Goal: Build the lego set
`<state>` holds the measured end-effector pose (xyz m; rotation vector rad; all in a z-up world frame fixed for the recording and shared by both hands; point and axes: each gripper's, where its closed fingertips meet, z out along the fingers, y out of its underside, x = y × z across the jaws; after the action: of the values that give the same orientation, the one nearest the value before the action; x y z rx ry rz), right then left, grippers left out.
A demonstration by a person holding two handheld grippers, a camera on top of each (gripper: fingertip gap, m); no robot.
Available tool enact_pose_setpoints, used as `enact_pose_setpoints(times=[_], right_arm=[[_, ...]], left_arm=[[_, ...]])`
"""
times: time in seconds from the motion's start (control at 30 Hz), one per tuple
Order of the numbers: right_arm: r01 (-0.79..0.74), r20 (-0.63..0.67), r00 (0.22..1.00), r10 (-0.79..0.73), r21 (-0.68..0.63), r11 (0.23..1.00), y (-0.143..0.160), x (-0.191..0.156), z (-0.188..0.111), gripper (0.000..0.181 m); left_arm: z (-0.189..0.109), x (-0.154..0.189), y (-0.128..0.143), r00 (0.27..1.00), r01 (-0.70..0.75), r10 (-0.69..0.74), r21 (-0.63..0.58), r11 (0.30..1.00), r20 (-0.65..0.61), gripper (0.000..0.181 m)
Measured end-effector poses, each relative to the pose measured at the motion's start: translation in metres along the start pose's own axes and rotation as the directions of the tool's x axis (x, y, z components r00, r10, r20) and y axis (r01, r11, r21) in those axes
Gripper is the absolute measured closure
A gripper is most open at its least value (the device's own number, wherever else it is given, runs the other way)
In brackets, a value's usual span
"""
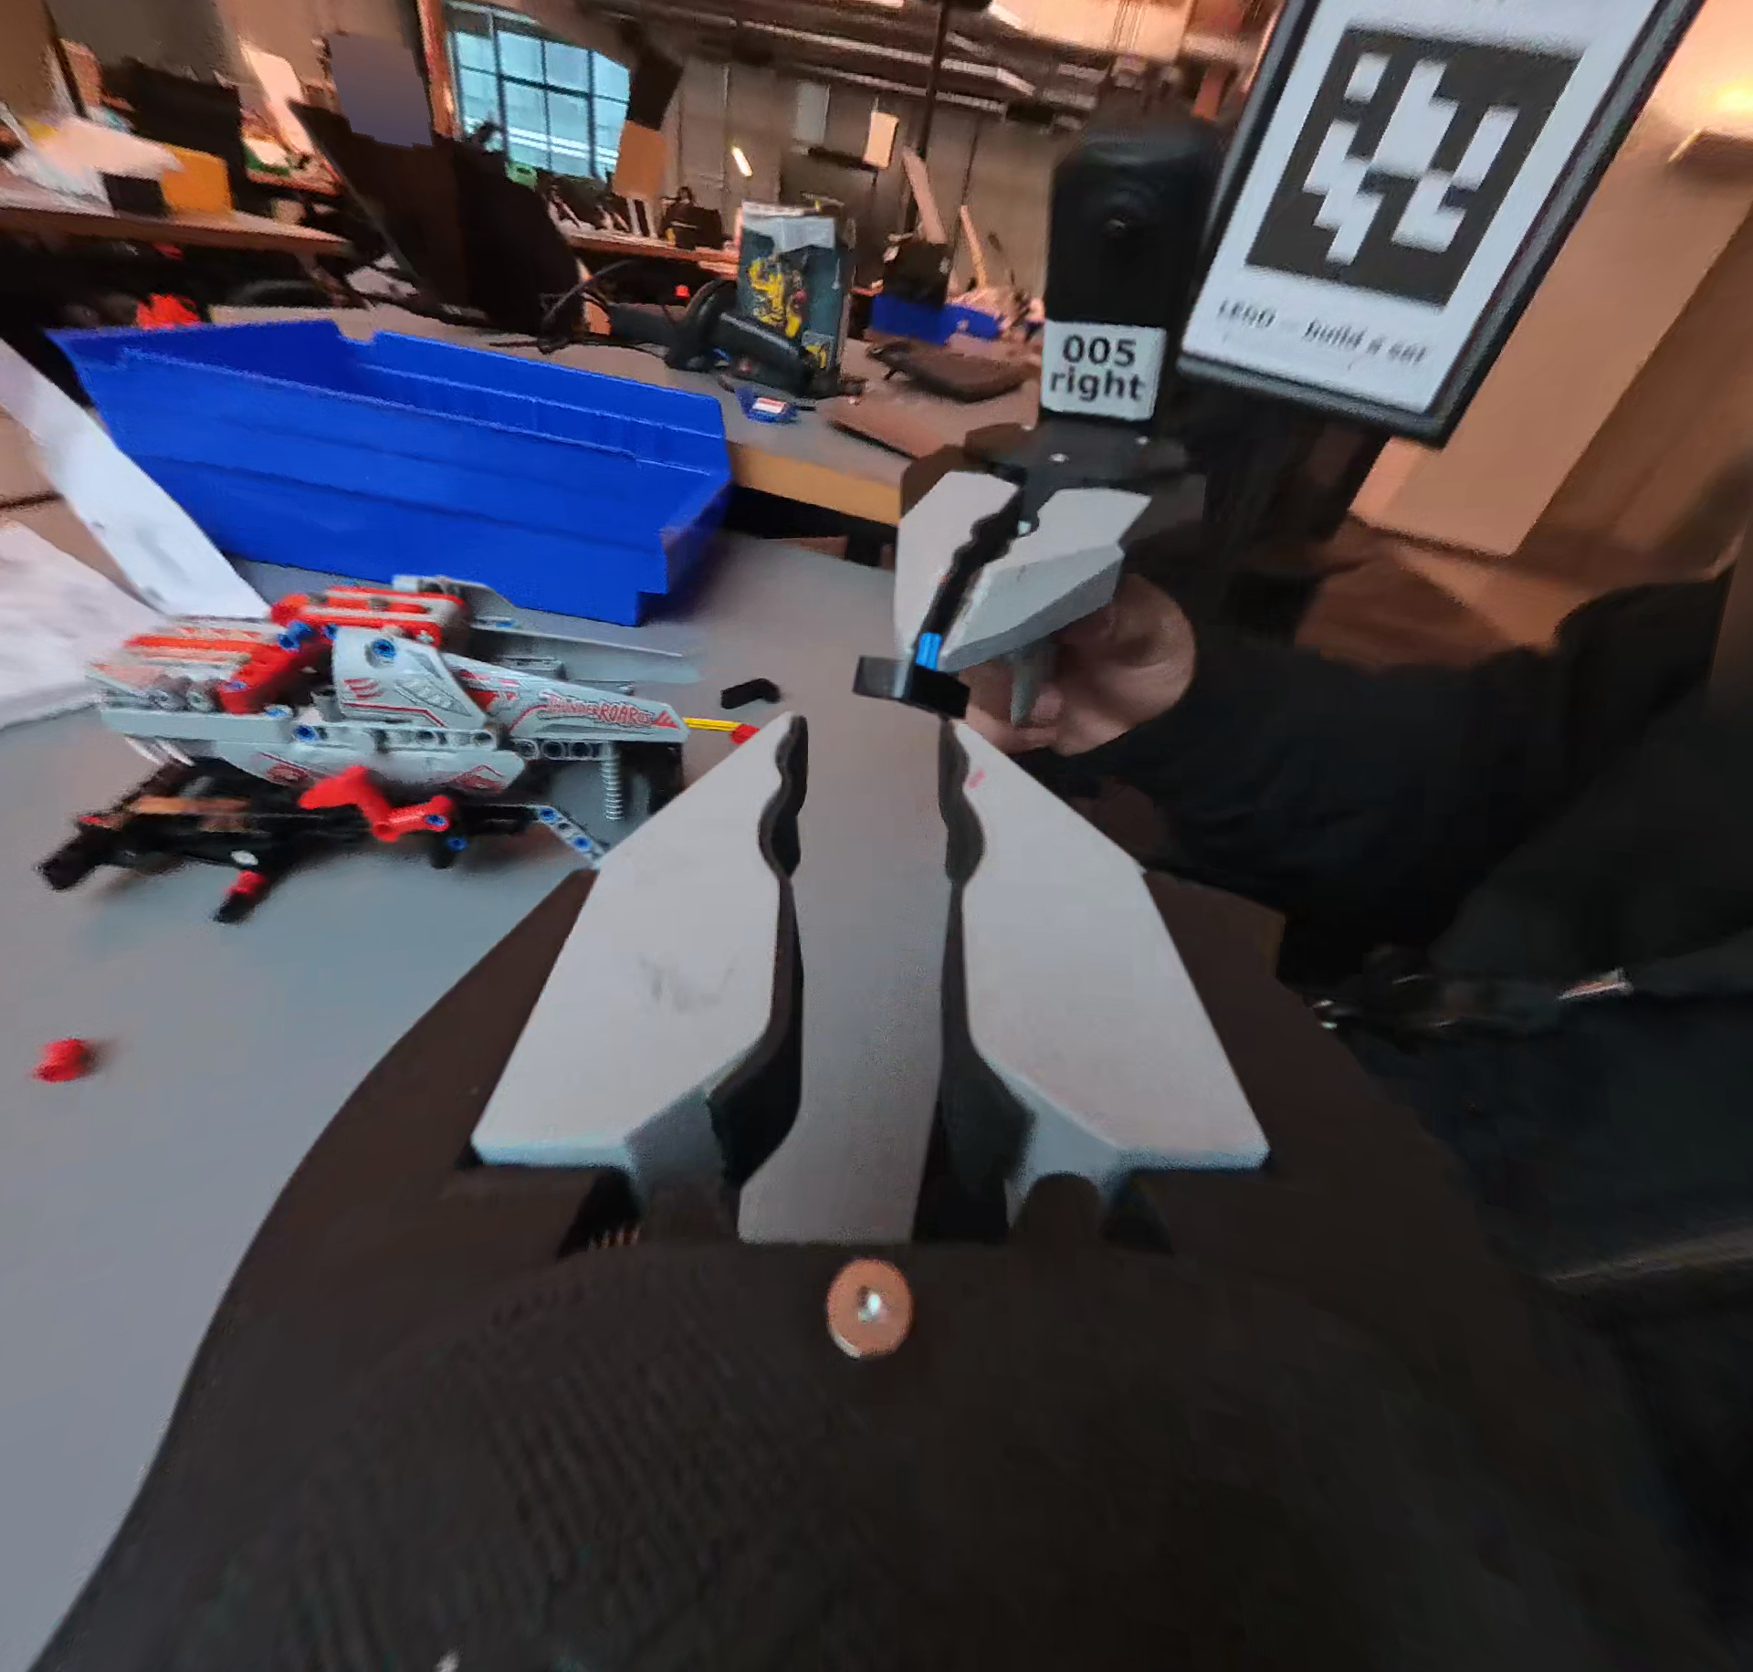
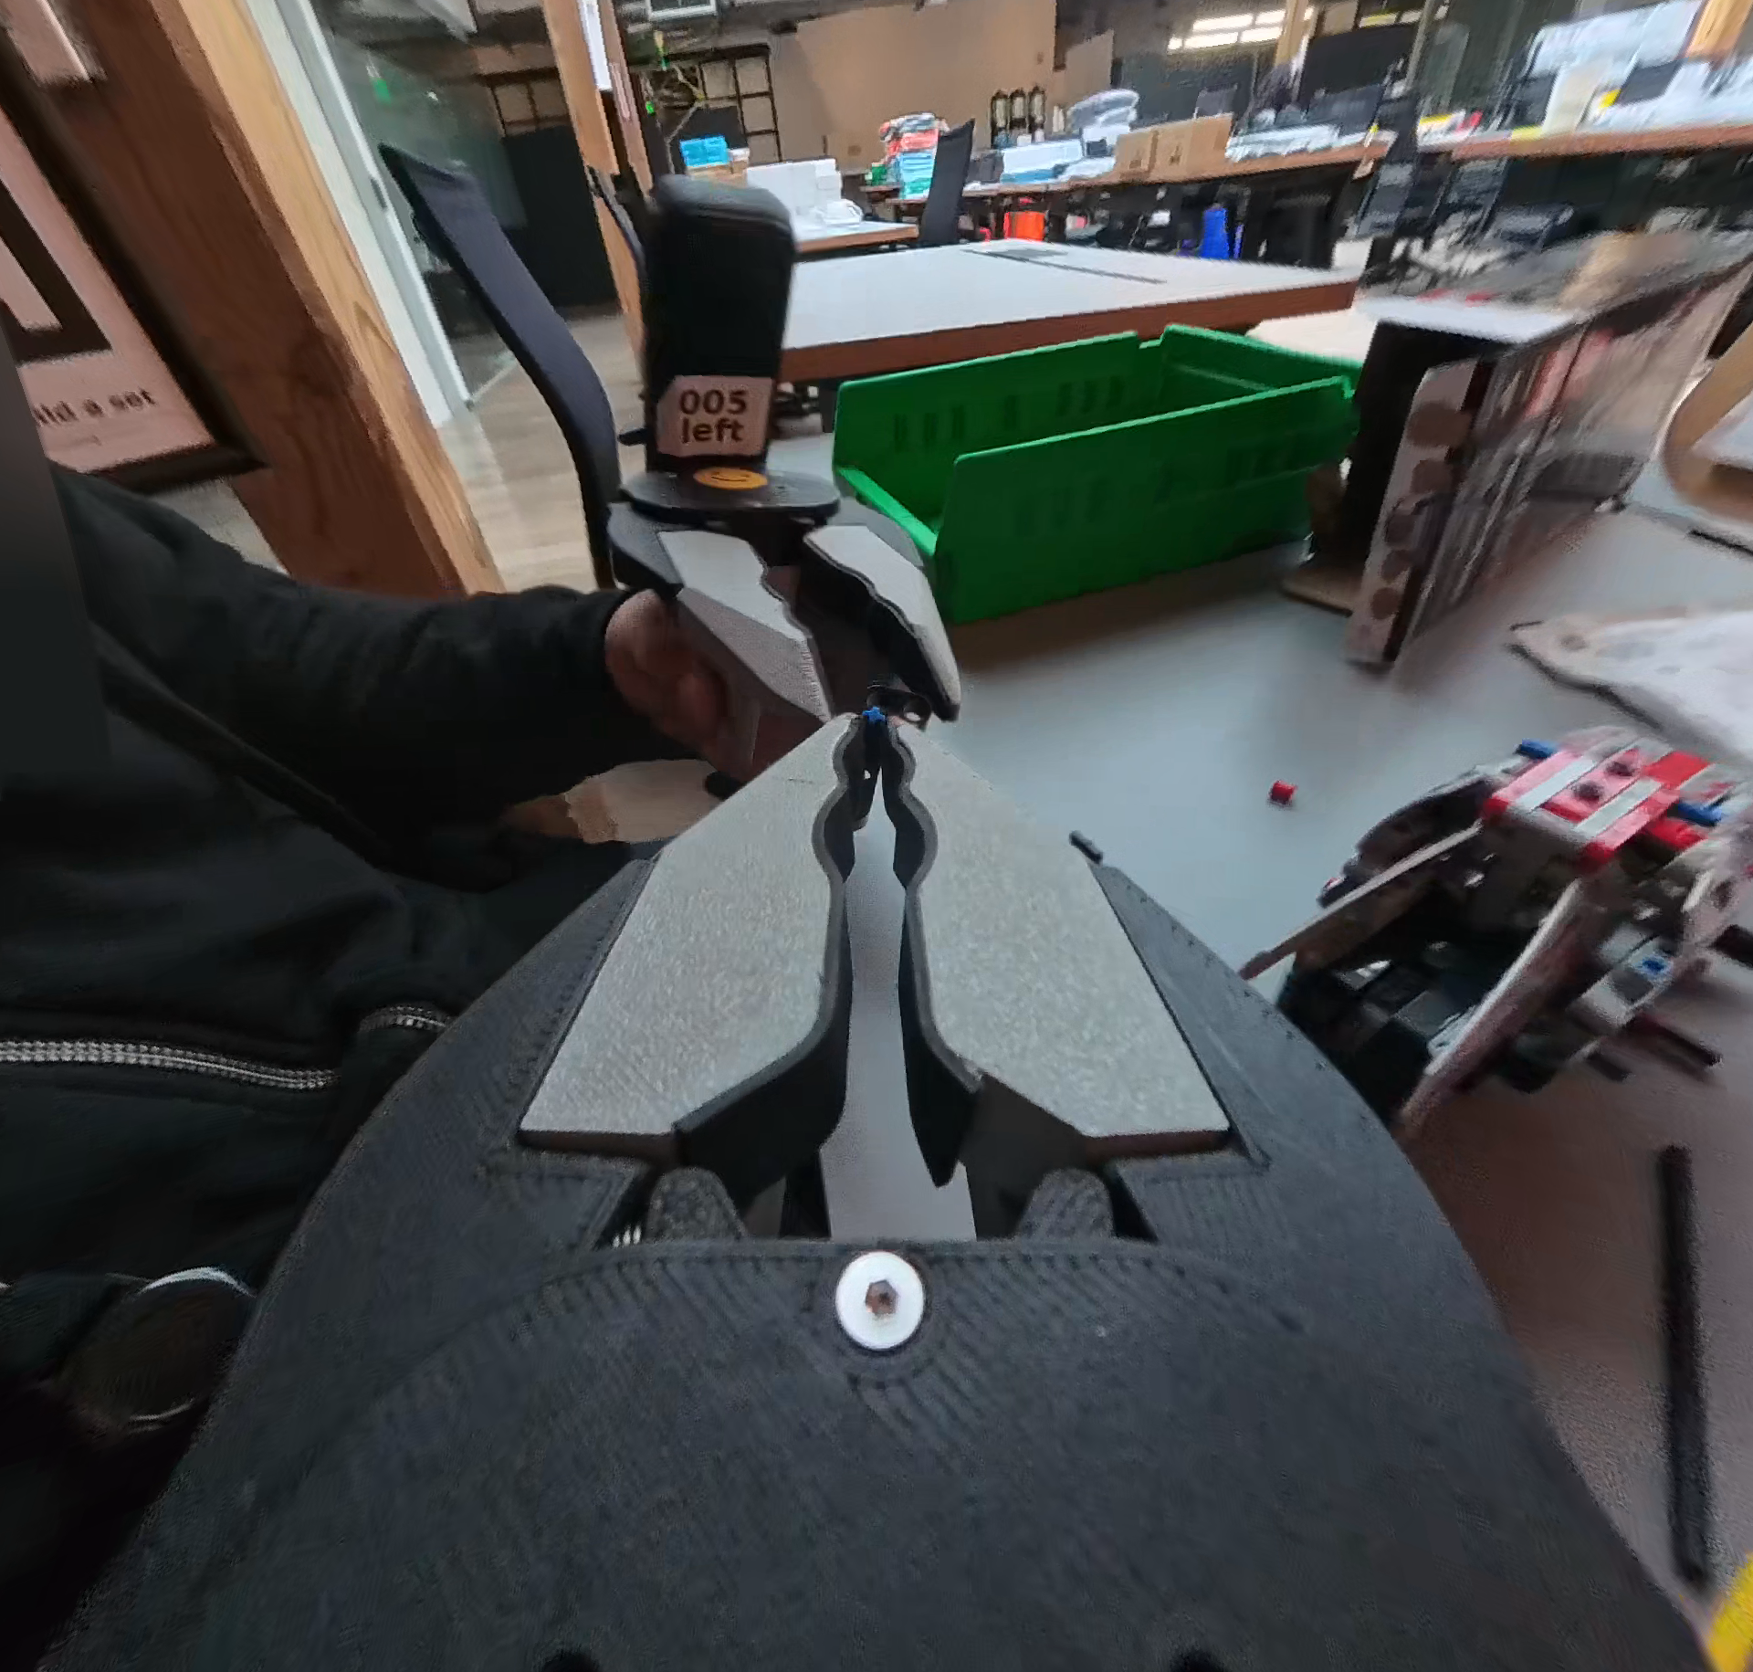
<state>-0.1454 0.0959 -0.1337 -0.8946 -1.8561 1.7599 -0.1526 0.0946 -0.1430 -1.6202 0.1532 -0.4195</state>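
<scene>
- The right tongs (image 2: 877,742) pinch a small black piece with a blue pin (image 1: 915,673) at their tips, held in the air above the grey surface (image 1: 285,1010).
- The left tongs (image 1: 871,737) are spread with nothing between them, their tips just beside that piece.
- The partly built grey-and-red lego model (image 1: 379,716) lies on the surface to the left of both tongs, well apart from them.
- A blue bin (image 1: 398,450) stands behind the model; a green bin (image 2: 1091,469) sits farther along the surface.
- A loose red piece (image 1: 64,1057) and a small black piece (image 1: 749,692) lie on the surface near the model.
</scene>
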Motion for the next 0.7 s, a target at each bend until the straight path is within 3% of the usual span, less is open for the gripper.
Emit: enact_pose_setpoints(times=[0.27, 0.53, 0.7], right_arm=[[-0.338, 0.17, 0.928, 0.331, 0.014, 0.941, 0.005, -0.001, 0.005, 0.181], [-0.428, 0.255, 0.857, 0.448, -0.132, 0.894, 0.019, -0.01, 0.002, 0.181], [-0.428, 0.261, 0.842, 0.472, -0.209, 0.879, 0.029, -0.014, 0.001, 0.181]], left_arm=[[0.006, -0.002, 0.004, 0.936, -0.294, 0.31, -0.114, 0.949, 0.165, 0.155], [0.007, 0.01, 0.02, 0.795, -0.561, 0.598, -0.249, 0.789, 0.106, 0.169], [0.007, 0.02, 0.026, 0.764, -0.614, 0.643, -0.254, 0.748, 0.046, 0.17]])
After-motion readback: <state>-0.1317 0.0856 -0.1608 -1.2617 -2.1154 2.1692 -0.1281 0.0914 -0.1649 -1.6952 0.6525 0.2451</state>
